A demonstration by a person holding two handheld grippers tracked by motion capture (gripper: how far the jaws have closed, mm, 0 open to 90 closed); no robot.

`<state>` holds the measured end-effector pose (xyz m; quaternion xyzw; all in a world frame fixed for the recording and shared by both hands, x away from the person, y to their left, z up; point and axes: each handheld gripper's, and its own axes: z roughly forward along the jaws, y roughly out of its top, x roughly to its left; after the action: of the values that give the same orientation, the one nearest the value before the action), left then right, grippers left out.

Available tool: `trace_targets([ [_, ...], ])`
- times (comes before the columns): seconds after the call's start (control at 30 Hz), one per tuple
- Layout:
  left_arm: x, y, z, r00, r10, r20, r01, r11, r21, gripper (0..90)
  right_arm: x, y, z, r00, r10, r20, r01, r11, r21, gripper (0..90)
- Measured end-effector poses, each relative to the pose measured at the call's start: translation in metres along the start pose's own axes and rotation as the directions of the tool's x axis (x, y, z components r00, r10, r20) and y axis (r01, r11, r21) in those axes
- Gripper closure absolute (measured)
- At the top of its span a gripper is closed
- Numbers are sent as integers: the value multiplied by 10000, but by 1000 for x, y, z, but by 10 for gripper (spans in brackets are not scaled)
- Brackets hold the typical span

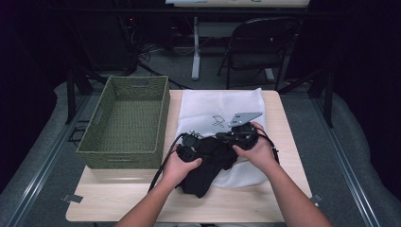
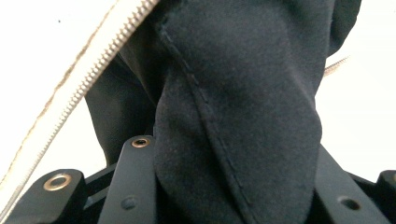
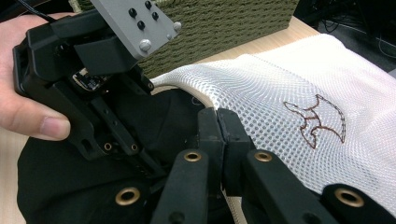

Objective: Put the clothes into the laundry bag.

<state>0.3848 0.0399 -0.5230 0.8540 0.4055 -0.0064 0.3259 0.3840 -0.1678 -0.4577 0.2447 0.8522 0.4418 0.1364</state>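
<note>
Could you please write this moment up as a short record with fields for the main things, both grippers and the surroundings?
work in hand: black garment being fed into the white mesh laundry bag
bag: lies flat on the wooden table, zipper edge open, small embroidered mark on the mesh
left gripper: jaws closed on a fold of the black garment
right gripper: jaws shut, pinching the bag's mesh edge at the opening
basket: green woven, left of the bag
background: folding chair on the floor beyond the table

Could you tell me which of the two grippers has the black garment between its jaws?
The left gripper: black garment fills the gap between its jaws. The right gripper pinches the white mesh bag edge instead.
</note>
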Motion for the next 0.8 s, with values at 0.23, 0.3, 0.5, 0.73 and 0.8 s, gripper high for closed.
trace_targets([
  [0.23, -1, 1, 0, 10000, -1, -35, 1, 10000, 10, 615, 0, -5, 0, 9999, 137, -9, -137, 9998, -107, 894],
  [0.3, -3, 2, -1, 10000, 38, -84, -38, 10000, 18, 616, 0, -6, 0, 9998, 214, -19, -214, 9996, -195, 894],
  [0.5, -5, 10, -4, 9997, 68, -228, -65, 9999, 139, 615, -1, -8, 0, 9995, 314, -78, -317, 9989, -352, 894],
  [0.73, -3, 11, 5, 9994, -51, -334, 55, 9999, 112, 608, 0, -7, -1, 9993, 367, -111, -371, 9983, -440, 894],
  [0.8, -3, 10, 9, 9995, -75, -303, 76, 10000, 37, 601, 0, -8, 0, 9994, 336, -81, -339, 9986, -401, 894],
])
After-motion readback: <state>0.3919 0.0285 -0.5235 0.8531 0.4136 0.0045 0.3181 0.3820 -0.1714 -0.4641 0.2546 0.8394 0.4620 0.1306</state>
